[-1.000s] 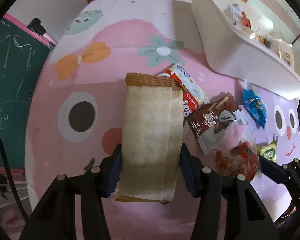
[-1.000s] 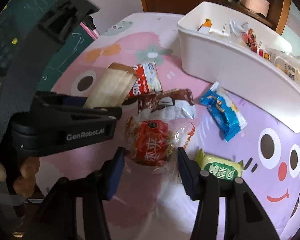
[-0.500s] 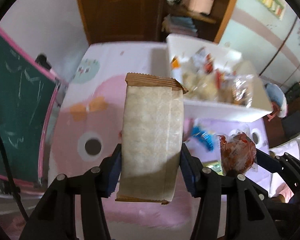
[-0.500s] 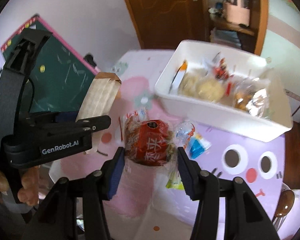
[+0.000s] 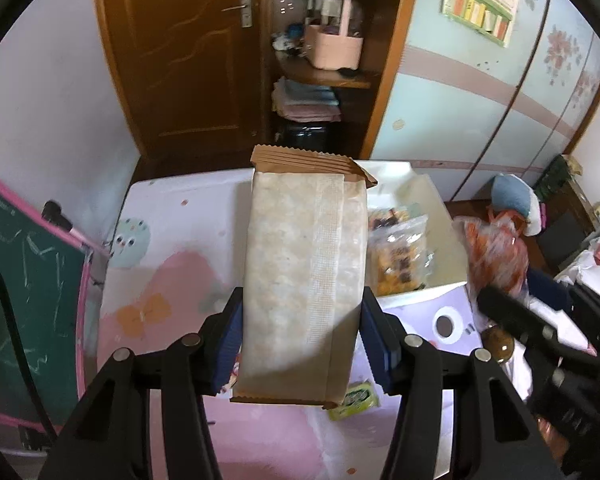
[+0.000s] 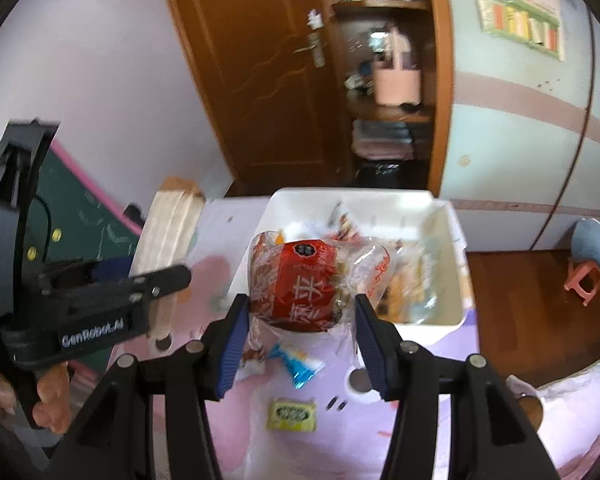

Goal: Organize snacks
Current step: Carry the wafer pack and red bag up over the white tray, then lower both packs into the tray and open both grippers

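My left gripper is shut on a long tan paper snack pack, held high above the pink table; the pack also shows in the right wrist view. My right gripper is shut on a red snack bag in clear wrap, also seen in the left wrist view. Both are lifted near the white bin, which holds several snacks. A blue packet and a green packet lie on the table.
The table has a pink and purple cartoon cloth. A green chalkboard stands at the left. A wooden door and shelf lie behind the table. A small stool stands on the floor at right.
Both grippers have risen well above the table with their snacks and now face the white bin. The table and loose packets have dropped low in both views.
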Available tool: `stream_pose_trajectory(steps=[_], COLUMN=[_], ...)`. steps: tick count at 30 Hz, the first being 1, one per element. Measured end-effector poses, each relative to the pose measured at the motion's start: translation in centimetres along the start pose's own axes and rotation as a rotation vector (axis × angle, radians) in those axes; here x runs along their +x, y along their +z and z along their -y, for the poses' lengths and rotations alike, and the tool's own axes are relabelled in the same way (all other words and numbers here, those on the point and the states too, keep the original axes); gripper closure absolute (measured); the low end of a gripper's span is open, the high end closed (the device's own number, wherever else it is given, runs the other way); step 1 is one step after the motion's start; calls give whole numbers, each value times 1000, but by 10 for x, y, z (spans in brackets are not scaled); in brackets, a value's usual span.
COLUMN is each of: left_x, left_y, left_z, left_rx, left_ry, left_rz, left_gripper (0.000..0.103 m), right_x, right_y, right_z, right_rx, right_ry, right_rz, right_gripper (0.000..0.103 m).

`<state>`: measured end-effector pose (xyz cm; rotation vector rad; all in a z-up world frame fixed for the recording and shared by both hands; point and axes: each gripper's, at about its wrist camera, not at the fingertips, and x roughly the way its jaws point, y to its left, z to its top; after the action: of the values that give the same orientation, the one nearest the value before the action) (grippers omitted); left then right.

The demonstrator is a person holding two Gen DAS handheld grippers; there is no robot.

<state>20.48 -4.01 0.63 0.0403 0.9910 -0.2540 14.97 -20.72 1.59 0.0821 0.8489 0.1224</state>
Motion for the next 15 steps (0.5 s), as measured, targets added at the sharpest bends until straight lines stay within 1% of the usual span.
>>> stream_pose_trajectory(steps=[6,9,11,15], left_x=[8,17,25,44], left_y=[40,60,72,92], left_z=[17,21,22,24], left_rx=[34,37,38,37], left_ry=[-6,-11,-12,-10], left_rz=[29,35,39,30], left_gripper=[50,50,50,50], right_x=[1,10,17,45], right_y=[48,71,81,100], right_z=[20,26,30,37], right_rx=[15,9,10,12], right_ry=[-51,-78,-88,-109], right_rz=[72,104,111,95], right_gripper=[51,51,50,50])
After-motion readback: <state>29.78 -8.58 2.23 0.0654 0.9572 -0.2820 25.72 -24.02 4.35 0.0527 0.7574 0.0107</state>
